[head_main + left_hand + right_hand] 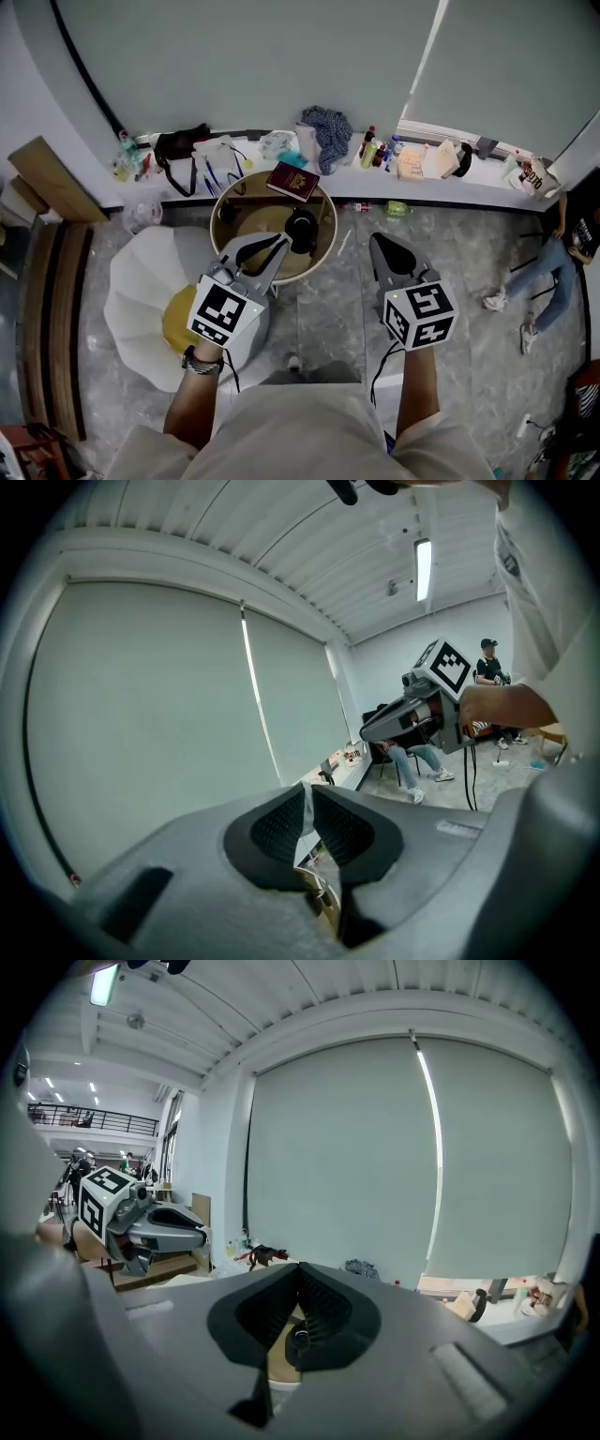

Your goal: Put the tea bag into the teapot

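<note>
Teapot (300, 228) upright, left hand-held gripper (279, 244) jaws together, right hand-held gripper (379, 240) likewise

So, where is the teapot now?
In the head view, the teapot sits on the round wooden table, just beyond the left gripper, with the red book behind it.

A red book (292, 181) lies at 12 o'clock on the round bench (328, 246). A white chair (131, 281) with a yellow cushion (176, 323) stands at the bench's 8 o'clock. Beyond, a cluttered sill (469, 183) carries a black bag (180, 145), blue cloth (328, 131) and bottles (373, 150). A person (553, 258) sits at 3 o'clock.
</note>
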Motion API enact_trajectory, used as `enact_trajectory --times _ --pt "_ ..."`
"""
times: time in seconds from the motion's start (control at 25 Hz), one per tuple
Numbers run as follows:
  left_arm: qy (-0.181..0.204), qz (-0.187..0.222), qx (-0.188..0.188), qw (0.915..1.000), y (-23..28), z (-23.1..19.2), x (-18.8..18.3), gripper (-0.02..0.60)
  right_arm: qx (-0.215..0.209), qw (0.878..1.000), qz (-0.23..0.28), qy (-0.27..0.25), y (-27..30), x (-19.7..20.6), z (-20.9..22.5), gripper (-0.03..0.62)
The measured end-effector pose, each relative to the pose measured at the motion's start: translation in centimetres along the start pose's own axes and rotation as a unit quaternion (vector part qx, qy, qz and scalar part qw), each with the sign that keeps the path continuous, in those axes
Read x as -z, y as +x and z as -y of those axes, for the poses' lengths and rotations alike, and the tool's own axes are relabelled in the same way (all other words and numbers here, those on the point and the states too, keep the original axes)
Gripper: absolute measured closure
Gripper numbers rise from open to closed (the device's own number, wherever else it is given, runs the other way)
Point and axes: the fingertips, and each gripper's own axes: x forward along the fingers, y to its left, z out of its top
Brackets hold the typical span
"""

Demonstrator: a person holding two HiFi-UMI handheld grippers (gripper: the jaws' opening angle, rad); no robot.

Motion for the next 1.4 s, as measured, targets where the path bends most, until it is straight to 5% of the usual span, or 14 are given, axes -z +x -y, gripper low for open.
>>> enact_trajectory --times 0.72,1.4 --pt "-0.037 -0.014 0.011 0.9991 14.3 -8.1 5.8 0.554 -0.031 0.999 -0.032 -0.002 13.8 2.4 10.4 0.586" --pt "-0.071 -0.100 0.007 0.9924 24.6 -12.9 17.1 0.554 -0.032 0.993 -0.116 0.019 23.6 9.6 15.3 0.586"
